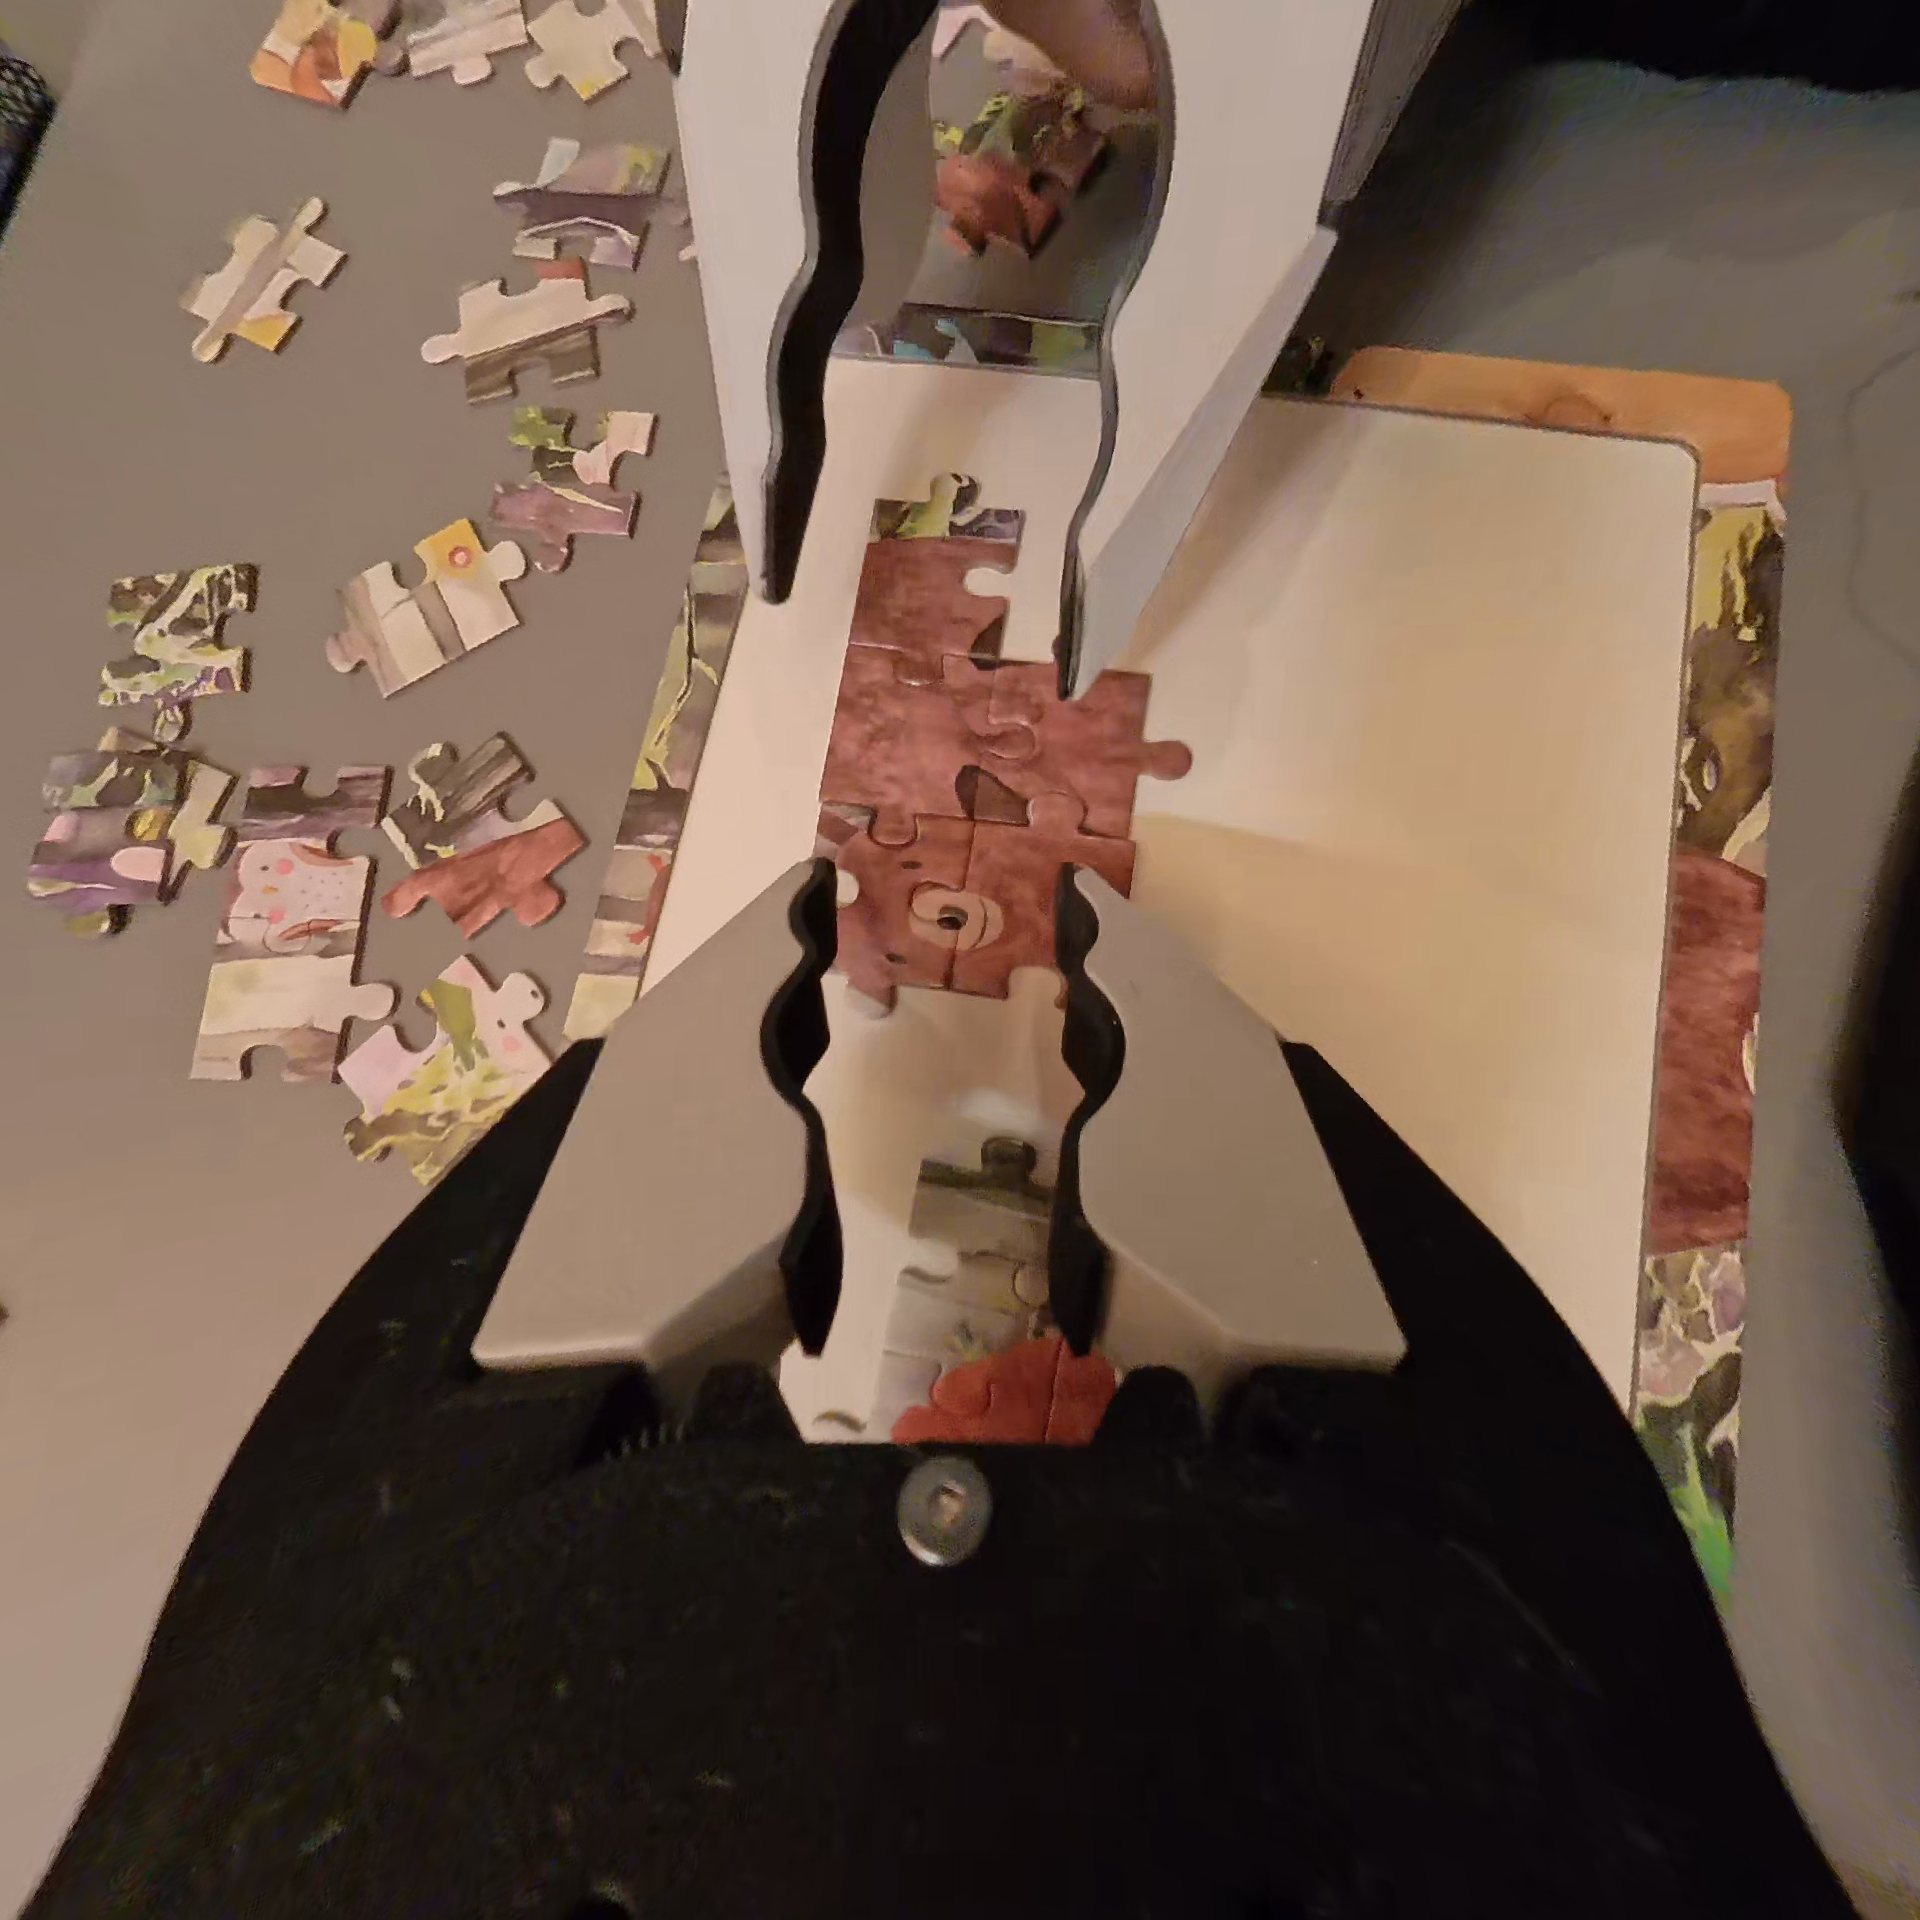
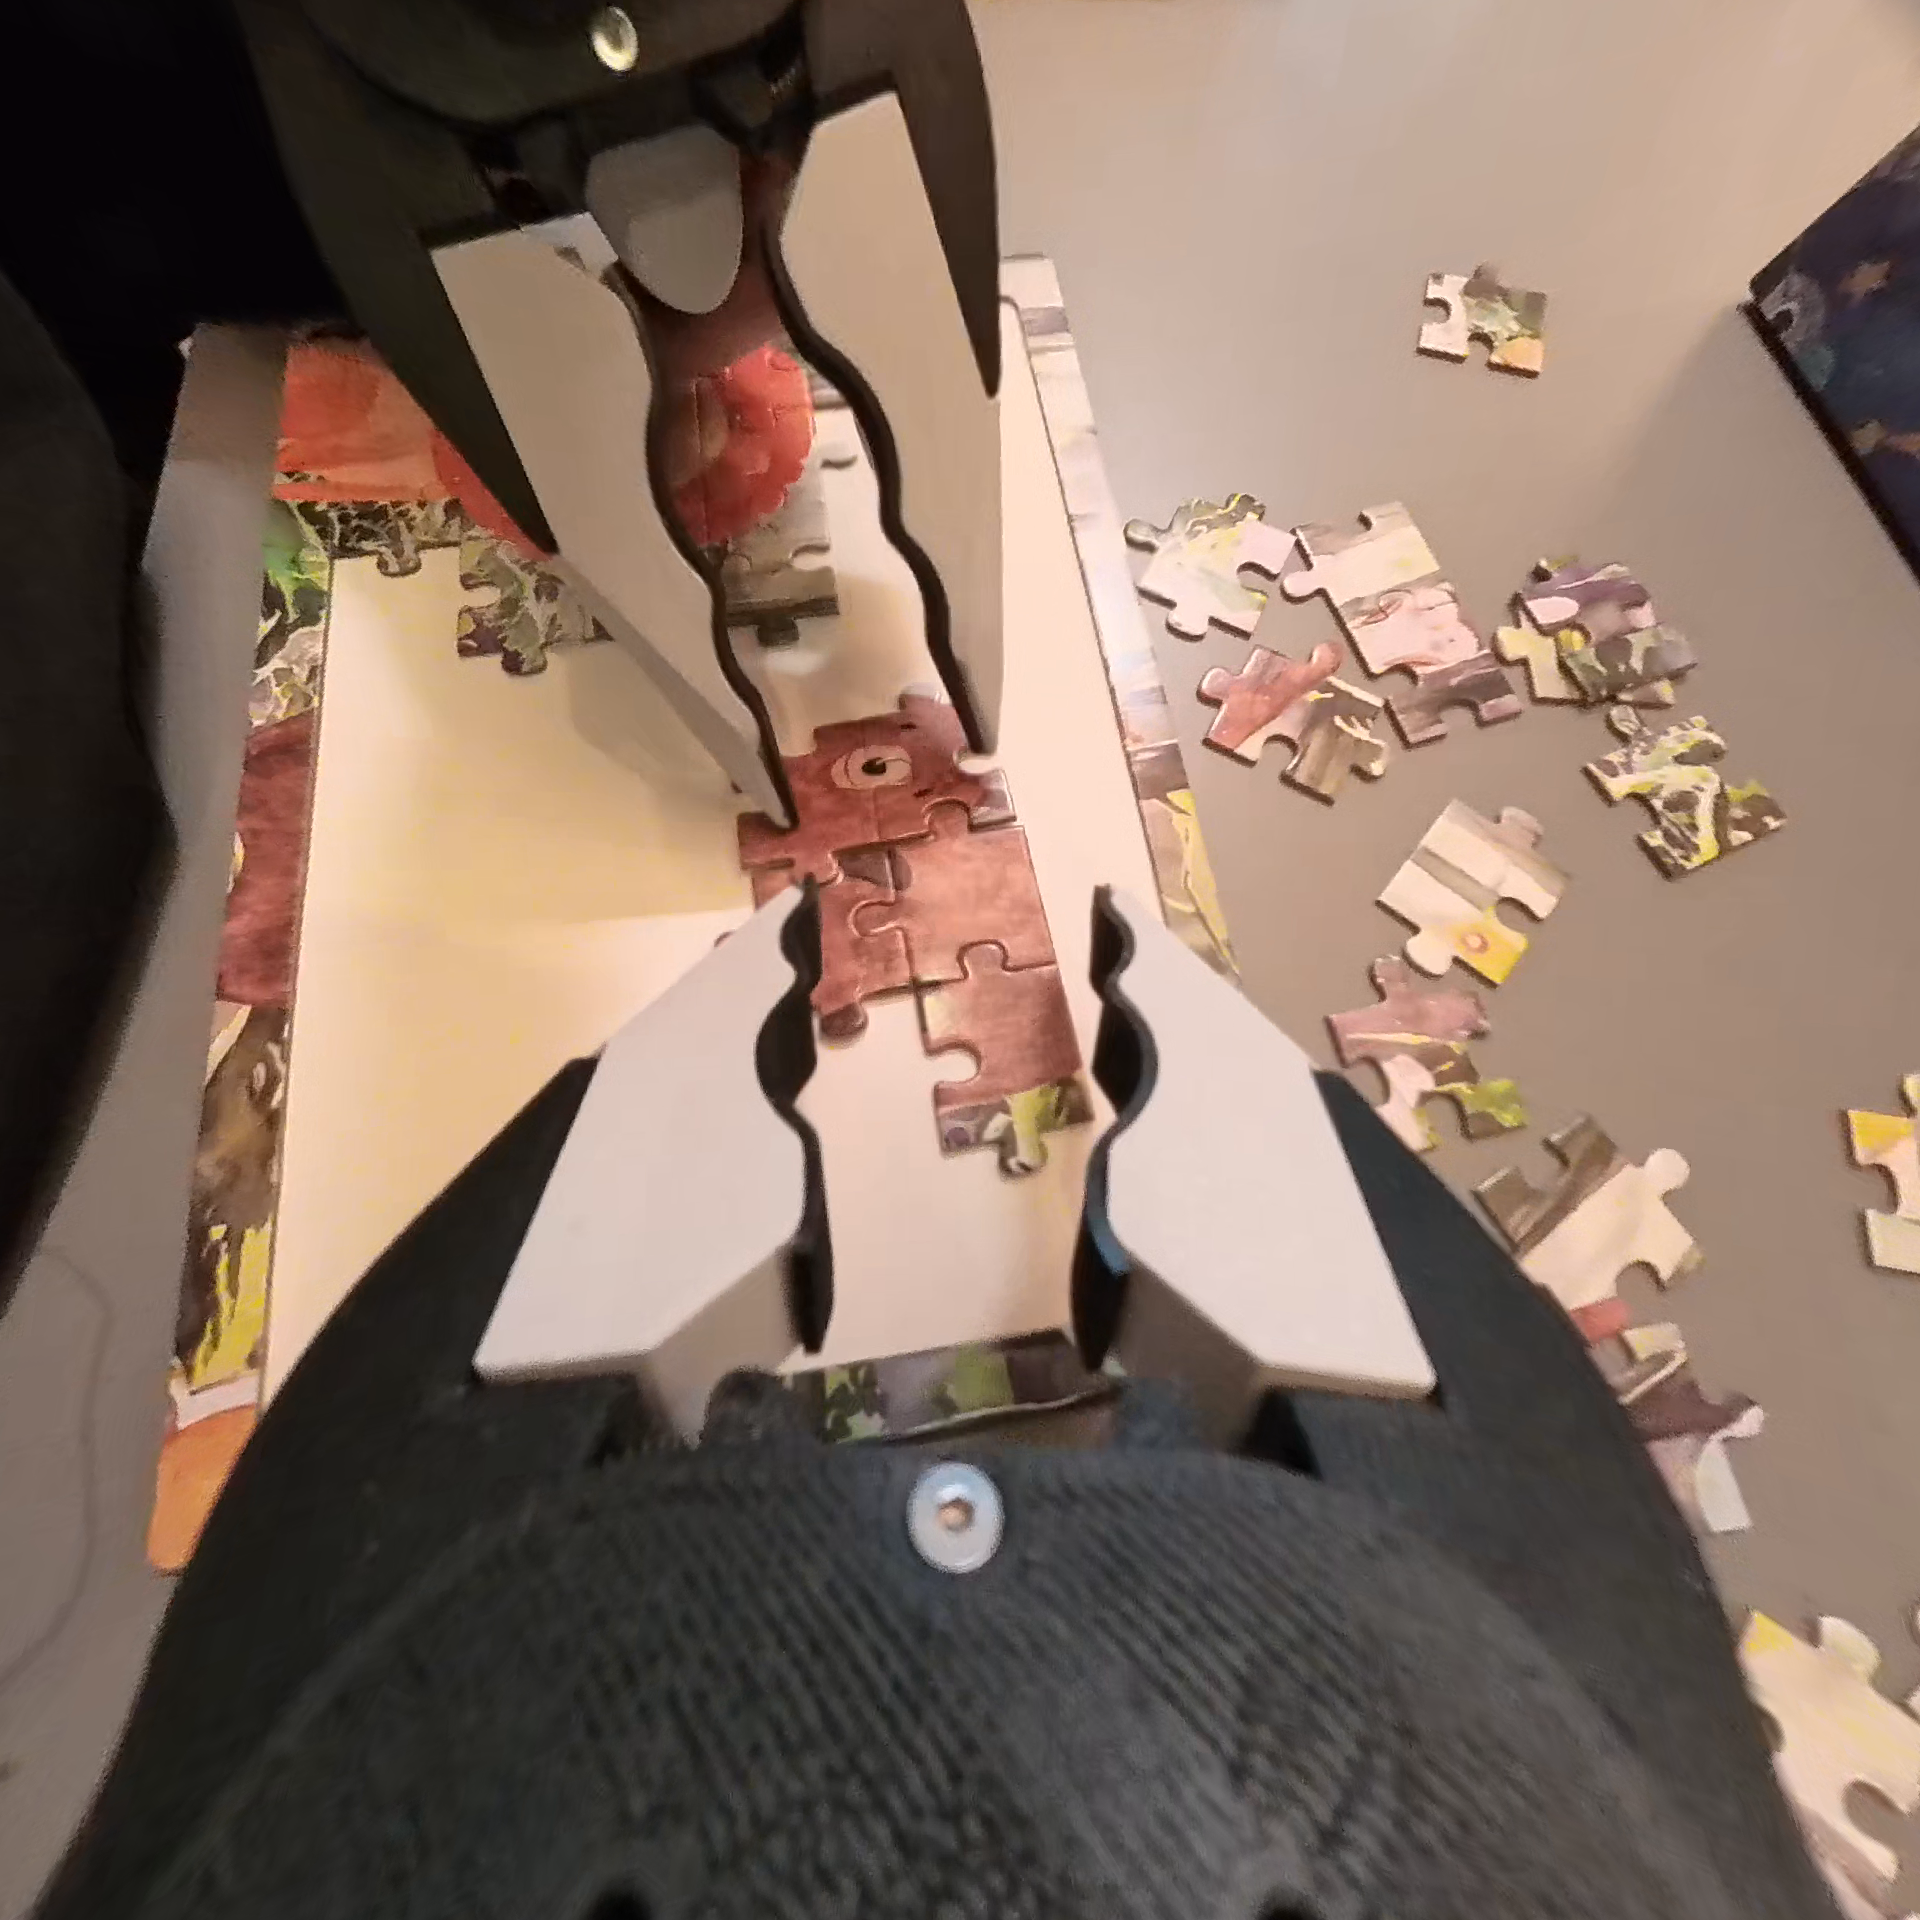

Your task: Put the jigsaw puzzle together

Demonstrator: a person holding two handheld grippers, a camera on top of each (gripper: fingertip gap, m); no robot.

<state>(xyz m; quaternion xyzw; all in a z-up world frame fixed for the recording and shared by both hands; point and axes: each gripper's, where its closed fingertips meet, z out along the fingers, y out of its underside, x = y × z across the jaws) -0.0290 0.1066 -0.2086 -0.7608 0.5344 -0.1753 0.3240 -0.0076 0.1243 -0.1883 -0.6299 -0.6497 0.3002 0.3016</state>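
Grey tabletop (image 1: 312, 1299) with a white puzzle tray (image 1: 1403, 727) on it, and everything hinges on the brown bear cluster (image 1: 966, 790) sitting on the tray. Its long axis runs straight between the two grippers. Left gripper (image 1: 945, 883) straddles the face end, right gripper (image 2: 951, 904) the opposite end, both spread wide and holding nothing. Loose pieces (image 1: 447, 623) lie off the tray, beside the cluster's left-gripper-side flank.
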